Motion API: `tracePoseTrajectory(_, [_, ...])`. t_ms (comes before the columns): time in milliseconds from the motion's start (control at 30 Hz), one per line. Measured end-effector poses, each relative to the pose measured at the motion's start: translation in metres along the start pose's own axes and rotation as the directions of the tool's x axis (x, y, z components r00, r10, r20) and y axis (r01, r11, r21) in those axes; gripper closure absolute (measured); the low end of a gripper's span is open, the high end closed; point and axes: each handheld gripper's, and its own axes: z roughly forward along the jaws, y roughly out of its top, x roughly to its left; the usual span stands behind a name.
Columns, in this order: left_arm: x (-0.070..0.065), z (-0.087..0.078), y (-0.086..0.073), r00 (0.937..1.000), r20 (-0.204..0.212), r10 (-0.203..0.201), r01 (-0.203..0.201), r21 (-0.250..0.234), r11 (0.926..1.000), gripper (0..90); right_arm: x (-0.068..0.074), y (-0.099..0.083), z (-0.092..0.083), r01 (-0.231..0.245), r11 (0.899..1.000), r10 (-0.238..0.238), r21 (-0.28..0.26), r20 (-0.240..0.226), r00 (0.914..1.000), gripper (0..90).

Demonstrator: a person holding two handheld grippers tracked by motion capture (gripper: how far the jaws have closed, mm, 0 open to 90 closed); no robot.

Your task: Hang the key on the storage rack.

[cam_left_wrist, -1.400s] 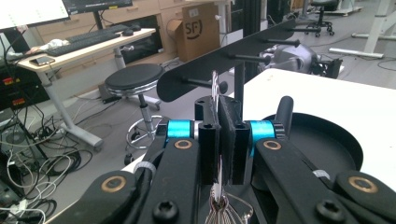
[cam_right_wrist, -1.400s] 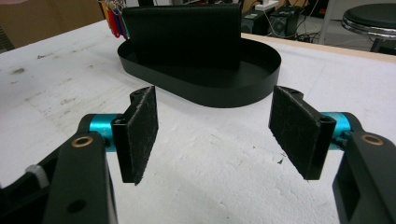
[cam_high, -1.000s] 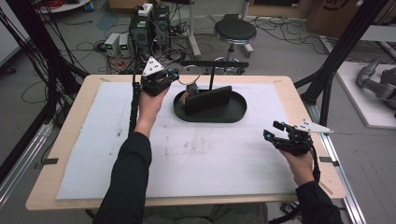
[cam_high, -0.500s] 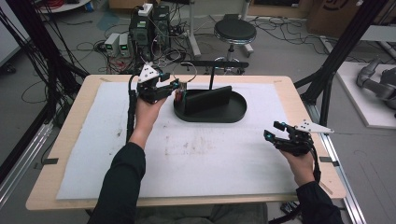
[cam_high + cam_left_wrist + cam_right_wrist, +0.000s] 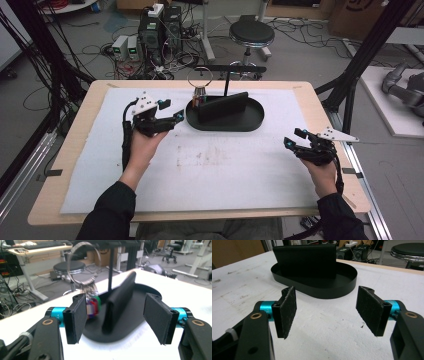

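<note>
I see a big silver key ring [image 5: 201, 76] standing up at the left end of the black oval tray [image 5: 255, 117], near the table's far edge. Small colored tags [image 5: 93, 303], red, green and purple, hang in a bunch under it. A black wallet-like block [image 5: 222, 107] stands on edge along the tray's middle, just beside the tags.

1. My left gripper [image 5: 115, 320] has just been opening; its jaws stand wide with nothing pressed between them.
2. Ahead lies a black oval tray [image 5: 140, 315] on the white desk [image 5: 190, 297].
3. A black upright block [image 5: 120, 302] stands in the tray.
4. A metal ring [image 5: 83, 262] with coloured tags [image 5: 93, 305] (blurred) hangs just beside my left pad [image 5: 76, 317].
</note>
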Motion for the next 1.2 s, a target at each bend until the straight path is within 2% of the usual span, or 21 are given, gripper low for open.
tracePoseTrajectory(167, [-0.011, -0.019, -0.024, 0.9998, 0.017, 0.012, -0.013, 0.020, 0.9997, 31.9, -0.003, 0.001, -0.001, -0.006, 1.000, 0.006, -0.002, 0.016, 0.9999, 33.6])
tracePoseTrajectory(267, [-0.013, -0.029, -0.036, 0.9998, 0.000, 0.020, -0.020, 0.033, 0.9993, 30.1, -0.004, 0.002, -0.001, 0.006, 1.000, -0.006, 0.002, 0.030, 0.9995, 33.5])
tracePoseTrajectory(367, [-0.008, -0.036, -0.045, 0.9998, -0.018, 0.010, -0.010, 0.028, 0.9996, 27.8, -0.004, 0.003, -0.001, 0.021, 1.000, -0.022, 0.023, 0.044, 0.9988, 33.5])
tracePoseTrajectory(400, [-0.005, -0.040, -0.048, 0.9993, -0.033, 0.019, -0.018, 0.031, 0.9993, 26.0, -0.003, 0.003, -0.001, 0.026, 0.999, -0.027, 0.033, 0.048, 0.9985, 33.5])
tracePoseTrajectory(533, [0.006, -0.050, -0.057, 0.9973, -0.072, 0.007, -0.004, 0.034, 0.9994, 25.6, -0.002, 0.003, 0.000, 0.059, 0.996, -0.064, 0.069, 0.074, 0.9952, 33.5])
tracePoseTrajectory(667, [0.013, -0.056, -0.062, 0.9945, -0.104, -0.009, 0.013, 0.033, 0.9994, 25.6, -0.004, 0.002, 0.000, 0.039, 0.996, -0.046, 0.083, 0.085, 0.9953, 33.2])
tracePoseTrajectory(800, [0.018, -0.058, -0.064, 0.9923, -0.121, -0.026, 0.030, 0.034, 0.9989, 25.6, -0.007, 0.001, 0.000, 0.045, 0.994, -0.054, 0.098, 0.097, 0.9938, 32.9])
tracePoseTrajectory(1200, [0.018, -0.054, -0.065, 0.9933, -0.113, -0.026, 0.031, 0.043, 0.9986, 25.6, -0.010, -0.002, -0.001, 0.040, 0.993, -0.052, 0.114, 0.101, 0.9935, 32.1])
